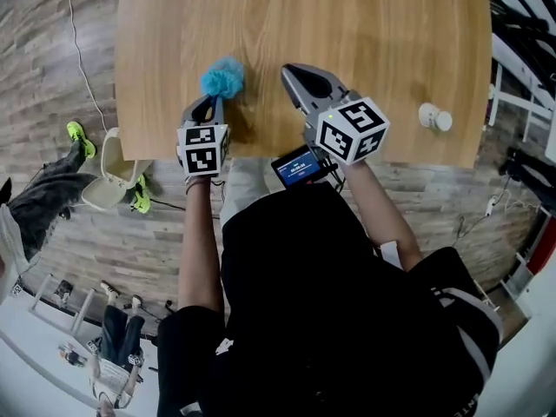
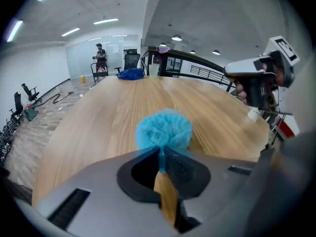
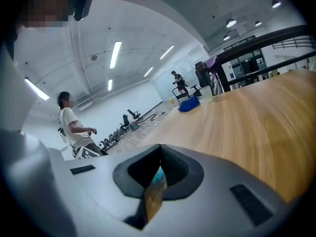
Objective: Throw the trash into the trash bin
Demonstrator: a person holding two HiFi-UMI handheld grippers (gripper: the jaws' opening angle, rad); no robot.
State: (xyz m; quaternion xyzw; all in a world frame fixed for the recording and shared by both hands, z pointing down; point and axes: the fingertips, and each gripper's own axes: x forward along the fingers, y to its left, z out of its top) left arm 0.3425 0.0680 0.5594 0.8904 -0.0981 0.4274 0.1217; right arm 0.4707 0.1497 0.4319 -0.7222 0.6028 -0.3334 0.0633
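A crumpled blue ball of trash (image 1: pixel 223 77) (image 2: pixel 164 129) lies on the wooden table (image 1: pixel 373 33) near its front edge. My left gripper (image 1: pixel 211 101) (image 2: pixel 160 149) points down at it, jaws shut on a blue strand at its near side. My right gripper (image 1: pixel 291 69) (image 3: pixel 159 148) hovers over the table a little to the right of the ball, jaws shut with nothing between them; it also shows at the right of the left gripper view (image 2: pixel 256 75). A cream trash bin (image 1: pixel 111 174) stands on the floor by the table's front left corner.
A small white object (image 1: pixel 433 117) sits near the table's front right edge. A blue bundle (image 2: pixel 131 74) lies at the table's far end. A person's legs in neon shoes (image 1: pixel 80 139) are beside the bin. Another person (image 3: pixel 74 127) stands off to the left.
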